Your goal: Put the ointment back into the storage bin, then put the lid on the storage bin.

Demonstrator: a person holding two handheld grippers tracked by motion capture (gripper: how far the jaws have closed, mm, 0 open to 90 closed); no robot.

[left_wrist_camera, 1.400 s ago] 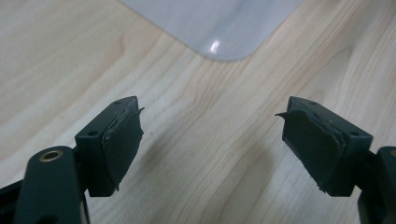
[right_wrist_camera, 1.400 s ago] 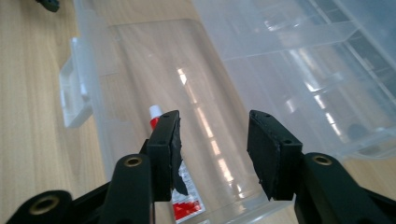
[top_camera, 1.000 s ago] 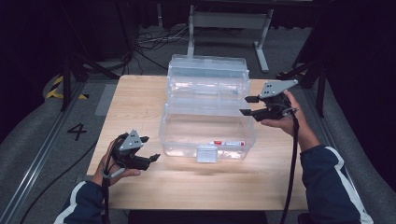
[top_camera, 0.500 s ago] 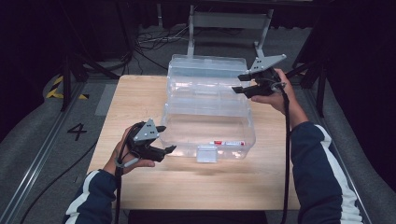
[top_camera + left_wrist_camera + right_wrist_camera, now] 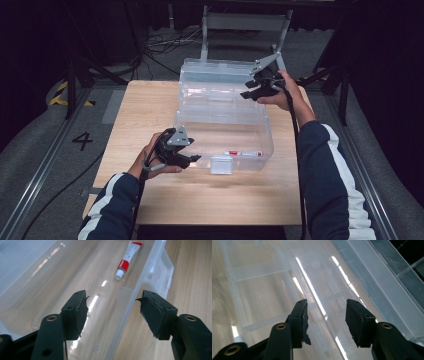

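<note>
Table: a light wooden table (image 5: 150, 120) with visible grain, its bare top showing on every side of the box.
Box: a clear plastic box (image 5: 225, 125) stands near the middle of the table, its lid (image 5: 220, 75) open and raised at the far side.
Contents: a white and red tube (image 5: 243, 153) lies flat on the box floor close to the front wall; a latch tab (image 5: 221, 164) sits on that wall.
Left gripper: the left gripper (image 5: 192, 157) is at the box's near left corner. Its jaws have just been closing and stand partly open astride the front wall (image 5: 135, 305), one pad inside the box, one outside, neither pressing on it.
Right gripper: the right gripper (image 5: 246, 94) is at the far right of the box. Its jaws have just been closing and stand partly open over a clear edge (image 5: 322, 310); no contact can be seen.
Floor: grey floor (image 5: 45, 150) with a metal rail (image 5: 40, 175), a painted numeral 4 (image 5: 82, 140) and yellow-black tape (image 5: 62, 95).
Background: dark, with loose cables (image 5: 160, 45) and a grey metal frame (image 5: 245, 25) beyond the table.
</note>
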